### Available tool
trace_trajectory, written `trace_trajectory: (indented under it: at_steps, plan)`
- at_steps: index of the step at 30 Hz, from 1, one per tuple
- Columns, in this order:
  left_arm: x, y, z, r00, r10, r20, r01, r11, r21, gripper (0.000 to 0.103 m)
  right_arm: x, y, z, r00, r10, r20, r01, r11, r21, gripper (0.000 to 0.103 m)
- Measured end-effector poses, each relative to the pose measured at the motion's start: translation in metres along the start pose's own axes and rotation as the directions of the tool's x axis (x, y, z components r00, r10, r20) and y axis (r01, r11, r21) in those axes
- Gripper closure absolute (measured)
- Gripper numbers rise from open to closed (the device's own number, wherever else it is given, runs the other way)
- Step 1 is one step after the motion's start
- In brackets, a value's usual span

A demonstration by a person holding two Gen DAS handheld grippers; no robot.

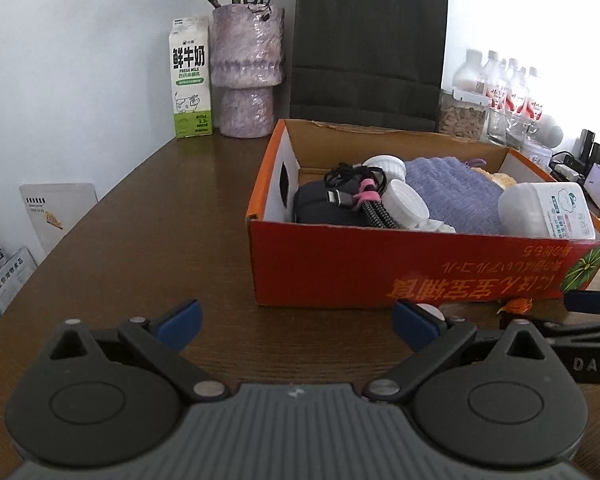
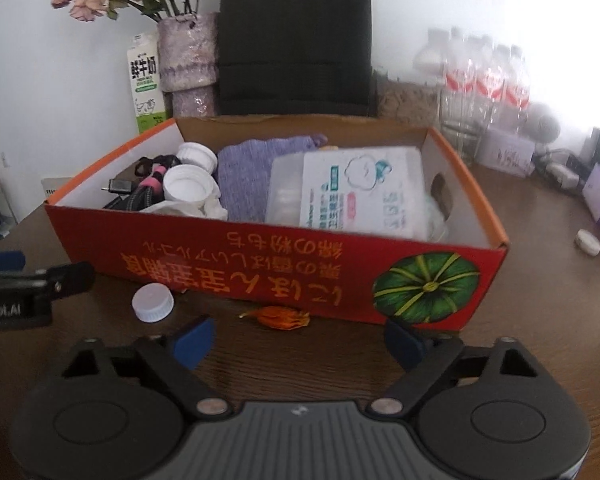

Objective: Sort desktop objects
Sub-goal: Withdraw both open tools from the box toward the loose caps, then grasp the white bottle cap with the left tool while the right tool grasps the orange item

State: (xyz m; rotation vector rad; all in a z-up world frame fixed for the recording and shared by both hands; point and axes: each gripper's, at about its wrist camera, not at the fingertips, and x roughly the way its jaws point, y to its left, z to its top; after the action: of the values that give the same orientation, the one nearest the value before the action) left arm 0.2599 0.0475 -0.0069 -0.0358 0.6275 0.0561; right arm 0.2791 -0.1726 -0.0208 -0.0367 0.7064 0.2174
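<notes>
Here, one red cardboard box [image 2: 260, 264] stands on the dark wooden table [image 1: 148, 240], open at the top. Inside lie two white lids [image 2: 188, 186], one purple cloth [image 2: 246, 176], one white plastic wipes tub [image 2: 360, 196], one dark pouch [image 1: 320, 208] and a bundle of black cable [image 1: 364, 200]. In front of the box, on the table, sit one loose white cap [image 2: 153, 302] and one orange dried flower [image 2: 278, 317]; a small white object [image 2: 588, 242] lies well apart to the right. The left gripper [image 1: 296, 324] hangs open over bare table, holding nothing. The right gripper [image 2: 298, 342] is also spread wide and empty, just behind the flower. At the back, against the white wall, stand one milk carton [image 1: 190, 80], one purple vase [image 1: 248, 72], one black paper bag [image 1: 364, 48] and several water bottles [image 2: 484, 76].
</notes>
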Motion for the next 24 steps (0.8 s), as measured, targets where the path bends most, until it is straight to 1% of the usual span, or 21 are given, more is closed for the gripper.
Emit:
trace_trajectory:
  at_steps: [2, 5, 8, 15, 19, 22, 24]
  plan:
    - [-0.002, 0.000, 0.000, 1.000, 0.008, 0.003, -0.008, 1.000, 0.000, 0.000, 0.002, 0.001, 0.000, 1.000, -0.004, 0.001, 0.004, 1.000, 0.020, 0.024]
    - [-0.003, 0.001, 0.000, 1.000, 0.009, 0.005, -0.009, 1.000, -0.001, 0.000, 0.004, 0.003, -0.001, 1.000, 0.003, 0.003, -0.003, 0.999, 0.042, 0.029]
    - [-0.003, 0.001, 0.000, 1.000, 0.012, 0.006, -0.012, 1.000, -0.002, 0.000, 0.005, 0.007, -0.001, 1.000, 0.004, 0.001, -0.004, 0.999, 0.044, 0.031]
    - [-0.002, -0.001, -0.001, 1.000, 0.015, -0.002, -0.015, 1.000, 0.003, 0.000, 0.010, 0.013, -0.001, 0.999, -0.030, 0.012, 0.030, 0.998, 0.059, 0.031]
    - [-0.002, -0.001, -0.001, 1.000, 0.018, -0.002, -0.018, 1.000, 0.004, 0.000, 0.011, 0.018, -0.002, 0.998, -0.057, 0.018, 0.056, 0.998, 0.042, 0.037]
    - [-0.002, -0.001, -0.001, 1.000, 0.016, -0.002, -0.016, 1.000, 0.003, 0.000, 0.011, 0.019, -0.002, 0.998, -0.059, 0.021, 0.058, 0.998, 0.032, 0.039]
    - [-0.002, -0.001, -0.001, 1.000, 0.018, -0.002, -0.018, 1.000, 0.004, 0.000, 0.010, 0.019, -0.002, 0.998, -0.061, 0.025, 0.060, 0.998, 0.033, 0.044]
